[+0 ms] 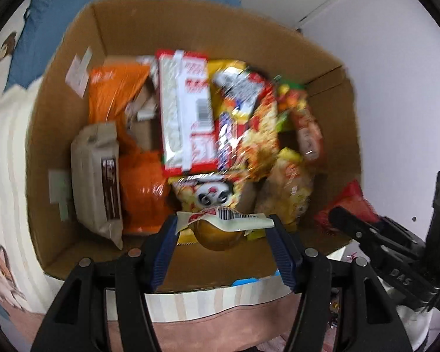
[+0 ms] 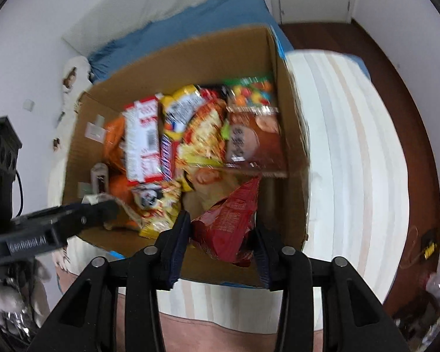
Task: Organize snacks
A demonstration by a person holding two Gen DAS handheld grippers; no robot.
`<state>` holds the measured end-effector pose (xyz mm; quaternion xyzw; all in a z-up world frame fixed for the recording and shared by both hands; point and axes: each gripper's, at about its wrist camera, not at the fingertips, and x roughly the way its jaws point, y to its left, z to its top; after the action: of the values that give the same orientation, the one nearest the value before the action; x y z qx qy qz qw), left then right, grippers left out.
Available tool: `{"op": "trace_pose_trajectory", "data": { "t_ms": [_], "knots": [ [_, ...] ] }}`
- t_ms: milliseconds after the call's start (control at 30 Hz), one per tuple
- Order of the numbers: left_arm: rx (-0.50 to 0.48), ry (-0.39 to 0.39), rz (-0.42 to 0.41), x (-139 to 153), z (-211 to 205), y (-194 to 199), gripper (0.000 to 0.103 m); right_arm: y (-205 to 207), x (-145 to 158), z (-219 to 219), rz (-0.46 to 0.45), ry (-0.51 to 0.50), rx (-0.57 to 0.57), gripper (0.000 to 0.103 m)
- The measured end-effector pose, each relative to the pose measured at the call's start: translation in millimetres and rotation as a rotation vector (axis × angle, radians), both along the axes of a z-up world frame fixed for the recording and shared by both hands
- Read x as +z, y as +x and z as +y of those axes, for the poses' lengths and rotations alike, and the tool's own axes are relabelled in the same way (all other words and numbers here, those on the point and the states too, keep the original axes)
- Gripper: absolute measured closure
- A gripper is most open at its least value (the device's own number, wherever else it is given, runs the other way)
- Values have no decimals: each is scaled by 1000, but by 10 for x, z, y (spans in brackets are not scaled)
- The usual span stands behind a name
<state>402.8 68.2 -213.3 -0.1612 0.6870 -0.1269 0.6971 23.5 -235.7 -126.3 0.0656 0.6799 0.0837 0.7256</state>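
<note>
I see the open brown cardboard box (image 1: 58,135) heaped with snack packets across my view; my right gripper (image 2: 223,234) brackets a crumpled red foil bag (image 2: 228,223) at six o'clock, grip unclear; my left gripper (image 1: 224,228) pinches a wrapped golden-brown bun (image 1: 220,234) at six o'clock.

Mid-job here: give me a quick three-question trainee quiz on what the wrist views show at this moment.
1. True or false: the cardboard box is empty.
2. What sits between the fingers of the left gripper? A) a wrapped bun B) a drink can C) an apple
3. What colour is the snack bag between the fingers of the right gripper?

Key:
1. False, it holds many snack packets.
2. A.
3. Red: the red bag.
</note>
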Motion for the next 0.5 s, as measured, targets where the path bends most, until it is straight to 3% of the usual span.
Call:
{"op": "trace_pose_trajectory", "data": {
  "t_ms": [67, 100, 167, 200, 500],
  "knots": [
    [6, 15, 6, -46, 35, -9, 44, 14, -65, 5, 19, -11, -2, 17],
    [3, 43, -7, -44, 48, -19, 42, 8, -79, 14, 20, -22, 0, 10],
    [-7, 108, -38, 9, 69, -40, 14, 3, -80, 34, 16, -31, 6, 9],
    [-11, 137, -52, 27, 75, -47, 11, 0, -81, 59, 18, -52, 11, 9],
    [8, 208, -115, 159, 191, -154, 6, -33, -58, 145, -6, -108, 37, 8]
  ]
}}
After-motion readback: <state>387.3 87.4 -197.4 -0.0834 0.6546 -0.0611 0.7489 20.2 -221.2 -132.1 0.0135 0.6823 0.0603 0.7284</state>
